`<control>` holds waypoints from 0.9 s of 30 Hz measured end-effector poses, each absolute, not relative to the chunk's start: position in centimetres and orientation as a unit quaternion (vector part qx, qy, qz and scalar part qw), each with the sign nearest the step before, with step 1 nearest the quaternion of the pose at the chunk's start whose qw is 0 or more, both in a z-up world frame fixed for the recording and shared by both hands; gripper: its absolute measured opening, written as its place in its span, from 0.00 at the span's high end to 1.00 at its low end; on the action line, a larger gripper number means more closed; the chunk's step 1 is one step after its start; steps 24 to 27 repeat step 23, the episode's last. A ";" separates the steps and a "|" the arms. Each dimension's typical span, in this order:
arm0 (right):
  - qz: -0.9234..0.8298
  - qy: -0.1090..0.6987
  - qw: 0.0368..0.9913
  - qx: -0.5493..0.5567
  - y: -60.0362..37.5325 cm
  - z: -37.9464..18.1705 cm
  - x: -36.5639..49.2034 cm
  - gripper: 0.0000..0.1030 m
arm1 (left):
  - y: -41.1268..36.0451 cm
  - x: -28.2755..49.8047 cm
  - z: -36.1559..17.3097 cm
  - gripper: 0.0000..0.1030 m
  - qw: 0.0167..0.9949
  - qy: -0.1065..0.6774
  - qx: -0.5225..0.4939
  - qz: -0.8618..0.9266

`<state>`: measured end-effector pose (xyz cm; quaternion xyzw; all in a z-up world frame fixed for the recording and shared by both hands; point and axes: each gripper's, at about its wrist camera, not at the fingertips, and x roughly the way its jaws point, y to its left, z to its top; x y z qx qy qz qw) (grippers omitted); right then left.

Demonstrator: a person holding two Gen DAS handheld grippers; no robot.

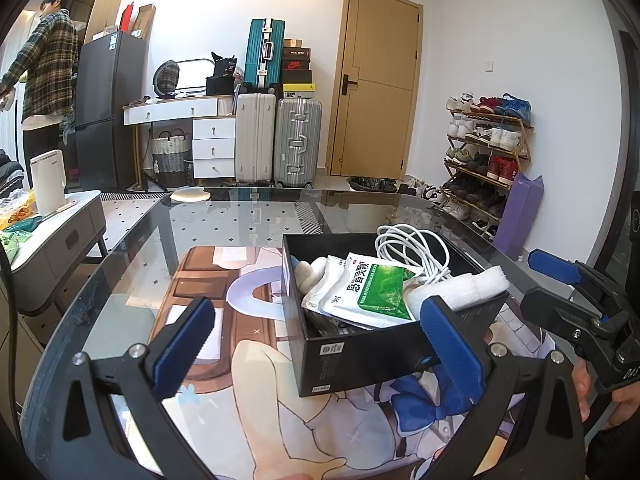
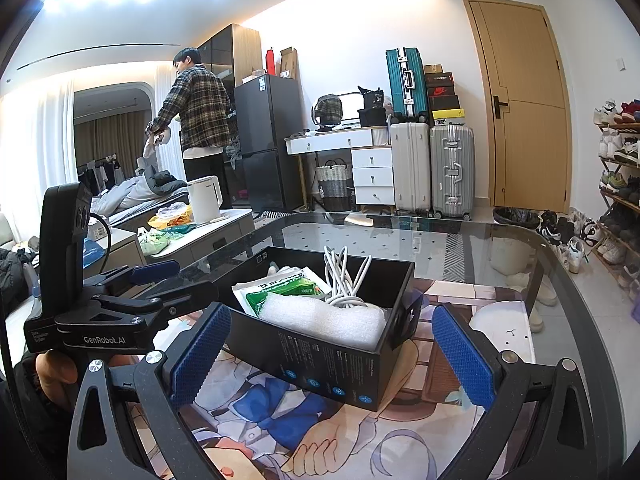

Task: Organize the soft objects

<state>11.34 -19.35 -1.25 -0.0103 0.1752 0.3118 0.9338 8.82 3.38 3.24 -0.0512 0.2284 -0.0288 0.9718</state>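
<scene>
A black open box [image 1: 360, 356] [image 2: 332, 368] stands on a printed mat [image 1: 256, 412] on the glass table. It holds a white foam piece [image 1: 464, 284] [image 2: 324, 320], green and white sachets [image 1: 376, 292] [image 2: 288, 286], a coiled white cable [image 1: 416, 248] [image 2: 344, 276] and a pale soft item [image 1: 312, 272]. My left gripper [image 1: 320, 344] is open and empty, its right finger in front of the box's near corner. My right gripper [image 2: 332, 352] is open and empty, its fingers either side of the box's near end. Each gripper also shows in the other's view, the right [image 1: 568, 292] and the left [image 2: 132, 300].
The glass table's rim [image 1: 280, 194] curves round the mat. A grey side table [image 1: 60, 232] with a white kettle [image 2: 204, 200] stands to the left. Suitcases [image 1: 276, 140], a shoe rack [image 1: 484, 160] and a door are behind. A person [image 2: 200, 120] stands far left.
</scene>
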 end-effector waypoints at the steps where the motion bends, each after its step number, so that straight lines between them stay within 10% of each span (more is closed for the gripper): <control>1: 0.312 0.175 0.934 -0.010 -19.3 -1.2 11.3 0.01 | 3.4 8.9 3.2 0.00 0.972 0.228 -0.051 -0.029; 27: 0.312 0.176 0.934 -0.009 -19.3 -1.3 11.4 0.01 | 3.4 8.7 3.4 0.00 0.972 0.226 -0.050 -0.026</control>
